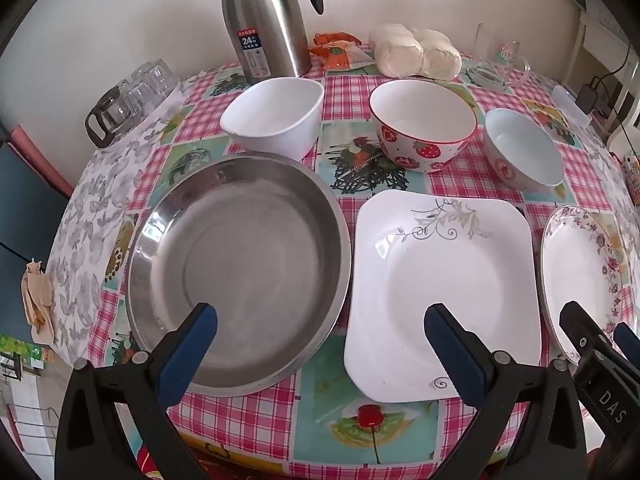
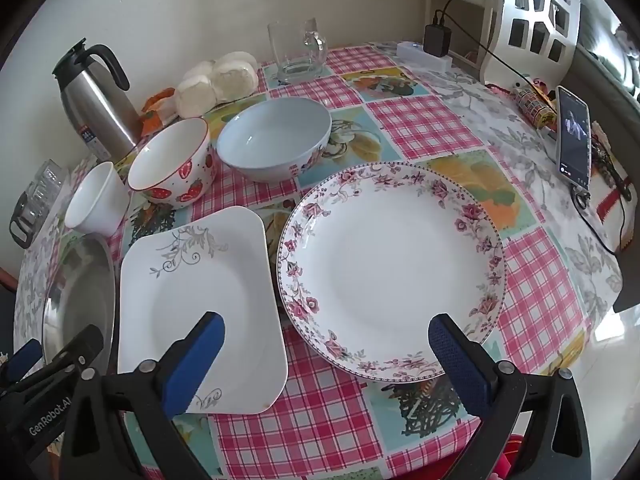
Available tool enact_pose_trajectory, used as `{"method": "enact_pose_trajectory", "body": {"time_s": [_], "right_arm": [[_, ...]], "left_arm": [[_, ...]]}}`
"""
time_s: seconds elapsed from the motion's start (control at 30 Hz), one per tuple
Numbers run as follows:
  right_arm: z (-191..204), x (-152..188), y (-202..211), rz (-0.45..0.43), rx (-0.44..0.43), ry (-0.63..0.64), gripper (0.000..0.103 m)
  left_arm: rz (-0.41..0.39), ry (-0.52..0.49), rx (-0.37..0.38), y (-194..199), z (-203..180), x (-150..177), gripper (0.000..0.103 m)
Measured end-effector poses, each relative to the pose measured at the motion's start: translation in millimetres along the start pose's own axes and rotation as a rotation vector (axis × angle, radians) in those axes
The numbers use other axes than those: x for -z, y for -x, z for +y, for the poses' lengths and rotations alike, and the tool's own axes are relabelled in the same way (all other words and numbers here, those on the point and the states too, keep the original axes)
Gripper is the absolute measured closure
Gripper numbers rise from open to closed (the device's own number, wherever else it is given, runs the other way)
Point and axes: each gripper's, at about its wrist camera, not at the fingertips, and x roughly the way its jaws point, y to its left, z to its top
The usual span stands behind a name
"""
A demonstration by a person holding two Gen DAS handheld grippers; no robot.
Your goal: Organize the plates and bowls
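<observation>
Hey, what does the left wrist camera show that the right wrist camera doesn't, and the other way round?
Only the left wrist view shows the whole steel pan; the right view catches just its edge.

Only the right wrist view shows the phone propped at the table's edge, the charger, and the whole floral round plate.

Both show the square plate, strawberry bowl, pale blue bowl, white bowl, thermos, glass mug, and both grippers open: left gripper, right gripper.

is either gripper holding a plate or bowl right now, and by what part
Nothing is held: the left gripper and right gripper both hang open above the plates.
</observation>
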Motion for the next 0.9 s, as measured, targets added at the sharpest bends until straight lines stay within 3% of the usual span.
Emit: {"method": "enact_pose_trajectory", "body": {"time_s": [0.9], "right_arm": [[1,0,-1,0.011,-0.001,0.007,0.0]], "left_arm": [[0.051,0.025,0.011,-11,3,0,0.0]]}}
